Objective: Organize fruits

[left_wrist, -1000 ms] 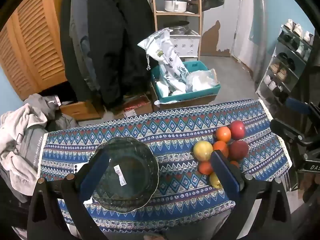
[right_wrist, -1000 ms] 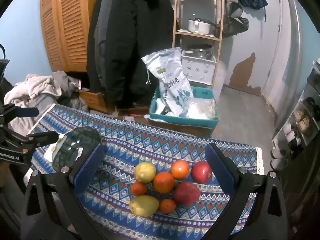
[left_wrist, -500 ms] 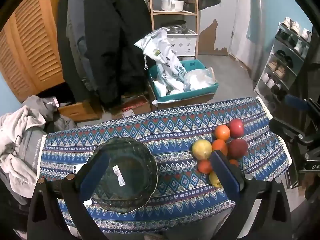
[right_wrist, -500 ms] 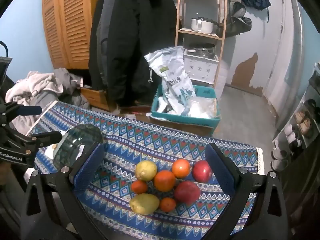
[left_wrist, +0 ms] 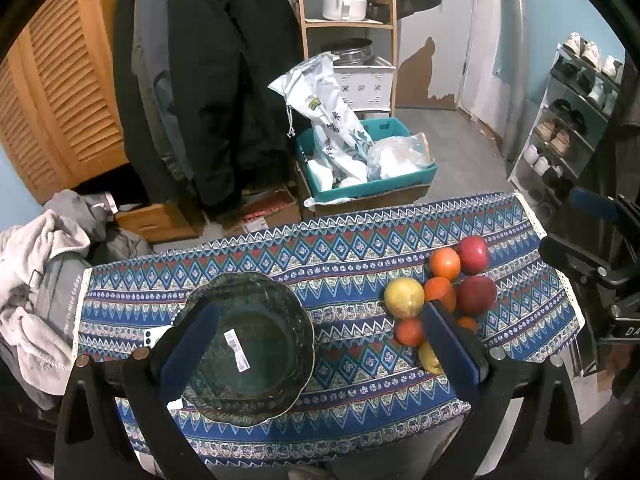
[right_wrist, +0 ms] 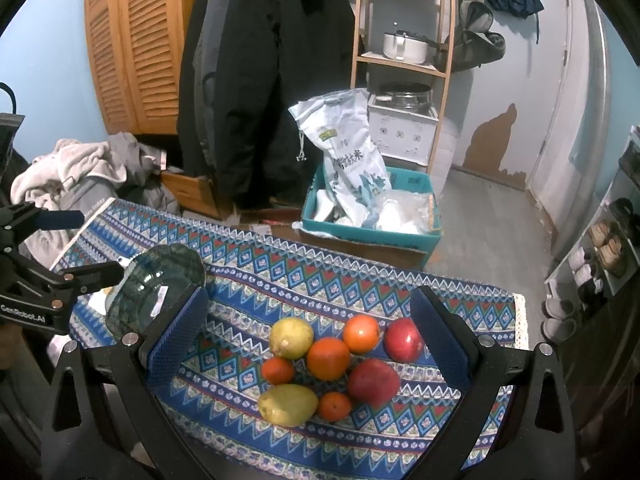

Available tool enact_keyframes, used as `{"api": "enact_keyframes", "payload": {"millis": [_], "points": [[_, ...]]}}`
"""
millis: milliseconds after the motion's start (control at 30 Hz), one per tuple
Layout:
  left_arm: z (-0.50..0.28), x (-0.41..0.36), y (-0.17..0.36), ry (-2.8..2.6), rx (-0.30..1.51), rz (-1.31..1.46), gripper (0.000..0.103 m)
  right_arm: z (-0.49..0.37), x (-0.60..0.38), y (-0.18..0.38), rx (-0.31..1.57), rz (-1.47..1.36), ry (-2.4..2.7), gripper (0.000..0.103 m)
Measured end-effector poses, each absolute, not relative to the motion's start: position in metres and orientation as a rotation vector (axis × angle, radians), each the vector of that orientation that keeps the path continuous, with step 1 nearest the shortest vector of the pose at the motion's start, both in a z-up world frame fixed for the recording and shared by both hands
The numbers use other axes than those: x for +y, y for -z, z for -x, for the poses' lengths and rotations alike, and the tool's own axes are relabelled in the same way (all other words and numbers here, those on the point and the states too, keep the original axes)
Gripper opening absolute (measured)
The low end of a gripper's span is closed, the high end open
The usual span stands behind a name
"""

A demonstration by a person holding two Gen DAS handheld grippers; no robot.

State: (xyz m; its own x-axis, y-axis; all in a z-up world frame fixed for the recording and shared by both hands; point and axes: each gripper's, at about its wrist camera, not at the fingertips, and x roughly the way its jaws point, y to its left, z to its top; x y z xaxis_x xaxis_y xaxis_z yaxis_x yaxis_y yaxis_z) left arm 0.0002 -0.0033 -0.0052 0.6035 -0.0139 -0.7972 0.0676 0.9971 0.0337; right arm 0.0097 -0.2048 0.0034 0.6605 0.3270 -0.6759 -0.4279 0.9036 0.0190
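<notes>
Both grippers hover with fingers apart and empty: the left gripper (left_wrist: 316,344) frames the dark glass bowl (left_wrist: 244,344) at lower left, the right gripper (right_wrist: 308,344) frames the clustered fruits (right_wrist: 332,364) at lower centre, apparently ready to transfer them.

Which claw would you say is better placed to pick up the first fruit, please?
Probably the right claw: it is open with the fruit pile framed between its fingers. The left claw, also open, sits over the glass bowl, with the fruit off to its side.
</notes>
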Motion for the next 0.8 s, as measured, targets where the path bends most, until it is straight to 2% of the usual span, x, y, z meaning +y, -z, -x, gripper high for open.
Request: {"api": "enact_keyframes", "payload": {"millis": [800], "points": [[0.0004,-0.0035,0.0059,0.047,0.920,-0.061,0.102,-0.0088,-0.2076,0.0008,0.742,0.147,-0.430,0.100]]}}
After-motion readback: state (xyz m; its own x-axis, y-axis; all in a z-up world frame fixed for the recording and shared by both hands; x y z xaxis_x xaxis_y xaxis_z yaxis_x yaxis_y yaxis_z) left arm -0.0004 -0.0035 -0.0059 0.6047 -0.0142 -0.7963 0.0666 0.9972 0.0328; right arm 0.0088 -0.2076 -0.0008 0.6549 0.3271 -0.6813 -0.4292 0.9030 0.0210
